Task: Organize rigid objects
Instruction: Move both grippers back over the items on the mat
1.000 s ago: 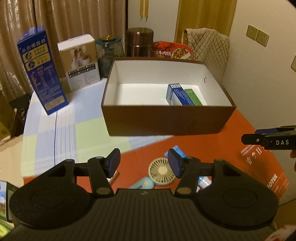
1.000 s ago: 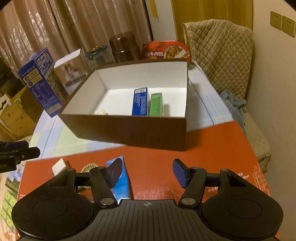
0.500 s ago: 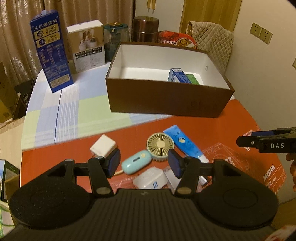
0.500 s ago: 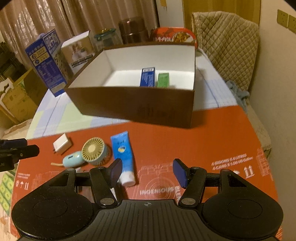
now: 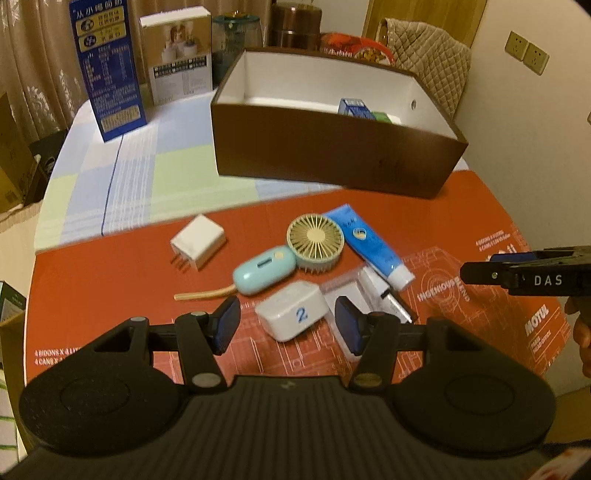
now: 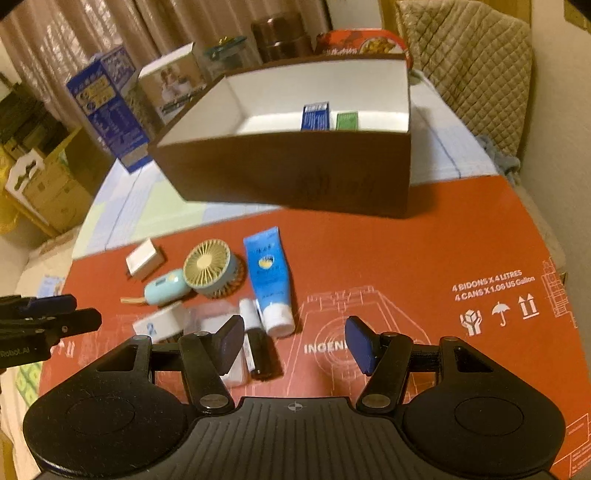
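Note:
Small objects lie on a red cardboard sheet (image 5: 110,288): a white charger plug (image 5: 198,245), a mint handheld fan (image 5: 291,254), a blue tube (image 5: 369,247), a white case marked 2 (image 5: 293,315) and a clear packet with a black and white stick (image 5: 384,295). A brown box (image 5: 332,162) behind them holds a blue carton (image 5: 352,108) and a green carton (image 5: 382,117). My left gripper (image 5: 288,326) is open and empty, low over the white case. My right gripper (image 6: 293,345) is open and empty, near the tube's cap (image 6: 279,317).
A tall blue carton (image 5: 107,70), a white product box (image 5: 177,55), a glass jar (image 5: 236,40), a brown canister (image 5: 291,22) and a red food pack (image 5: 354,46) stand behind the brown box. A checked cloth (image 5: 147,173) covers the table. A quilted chair (image 5: 432,48) is at the far right.
Both grippers have pulled back from the brown box and tilted down, so the loose objects on the red sheet now show in front of the fingers. Both stay open.

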Demonstrator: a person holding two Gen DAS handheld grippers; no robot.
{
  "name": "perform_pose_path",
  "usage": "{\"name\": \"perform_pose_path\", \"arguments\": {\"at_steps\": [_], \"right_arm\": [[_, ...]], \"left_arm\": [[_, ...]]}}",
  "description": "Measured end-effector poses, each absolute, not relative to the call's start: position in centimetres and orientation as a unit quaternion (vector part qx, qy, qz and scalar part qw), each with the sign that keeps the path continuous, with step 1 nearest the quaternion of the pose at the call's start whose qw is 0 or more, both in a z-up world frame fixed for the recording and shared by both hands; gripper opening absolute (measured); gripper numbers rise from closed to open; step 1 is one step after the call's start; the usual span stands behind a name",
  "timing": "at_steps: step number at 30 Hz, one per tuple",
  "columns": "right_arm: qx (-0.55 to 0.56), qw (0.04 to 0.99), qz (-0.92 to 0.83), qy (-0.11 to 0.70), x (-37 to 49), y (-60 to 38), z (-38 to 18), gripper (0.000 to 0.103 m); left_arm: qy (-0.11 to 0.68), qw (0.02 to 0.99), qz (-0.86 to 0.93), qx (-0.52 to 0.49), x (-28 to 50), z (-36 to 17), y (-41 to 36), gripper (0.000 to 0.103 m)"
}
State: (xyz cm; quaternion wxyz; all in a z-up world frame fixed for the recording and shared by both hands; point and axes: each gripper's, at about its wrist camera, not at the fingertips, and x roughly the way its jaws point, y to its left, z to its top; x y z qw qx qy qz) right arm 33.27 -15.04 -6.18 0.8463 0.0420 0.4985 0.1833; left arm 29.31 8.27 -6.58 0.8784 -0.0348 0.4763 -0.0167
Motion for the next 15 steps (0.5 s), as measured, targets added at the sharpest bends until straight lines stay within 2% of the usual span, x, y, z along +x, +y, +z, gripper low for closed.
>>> {"name": "perform_pose_path", "arguments": {"at_steps": [15], "right_arm": [[0.007,0.832,0.206,0.514,32.7,-14.0,-9.1,0.058]], "left_arm": [[0.492,0.869,-0.027,-0.028,29.3,-9.6,7.6,0.053]]}}
